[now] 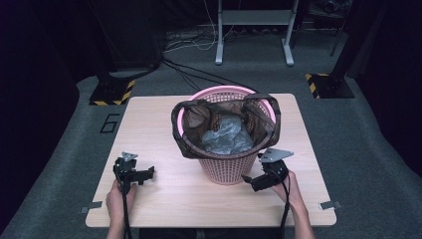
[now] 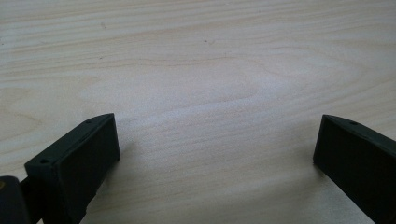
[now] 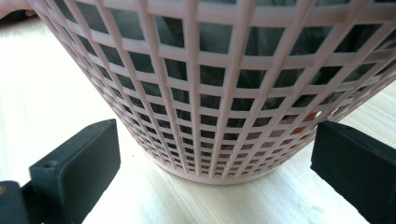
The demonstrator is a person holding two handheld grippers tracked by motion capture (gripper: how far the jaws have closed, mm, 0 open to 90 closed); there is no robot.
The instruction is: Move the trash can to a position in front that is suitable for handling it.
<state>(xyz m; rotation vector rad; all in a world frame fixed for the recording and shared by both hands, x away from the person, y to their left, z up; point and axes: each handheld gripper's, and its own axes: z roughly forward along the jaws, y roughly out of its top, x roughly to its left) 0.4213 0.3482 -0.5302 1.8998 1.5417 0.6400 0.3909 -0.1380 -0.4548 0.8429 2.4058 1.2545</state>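
Observation:
A pink lattice basket (image 1: 226,167) stands at the middle of the wooden table (image 1: 159,124), lined with a dark bag (image 1: 191,119) folded over its rim; crumpled grey plastic (image 1: 226,137) lies inside. My left gripper (image 1: 149,173) rests low near the table's front left, open, its jaws spread over bare wood (image 2: 215,93). My right gripper (image 1: 247,180) sits at the basket's lower right, open, pointing at the basket's base. In the right gripper view the basket wall (image 3: 224,93) rises just beyond the wide-apart jaws, with nothing between them.
The floor behind the table holds a white stand (image 1: 254,35), loose cables (image 1: 194,74) and two black bases with yellow-black hazard tape (image 1: 114,92) (image 1: 328,84). Metal clips (image 1: 92,206) (image 1: 331,204) sit at the table's front corners.

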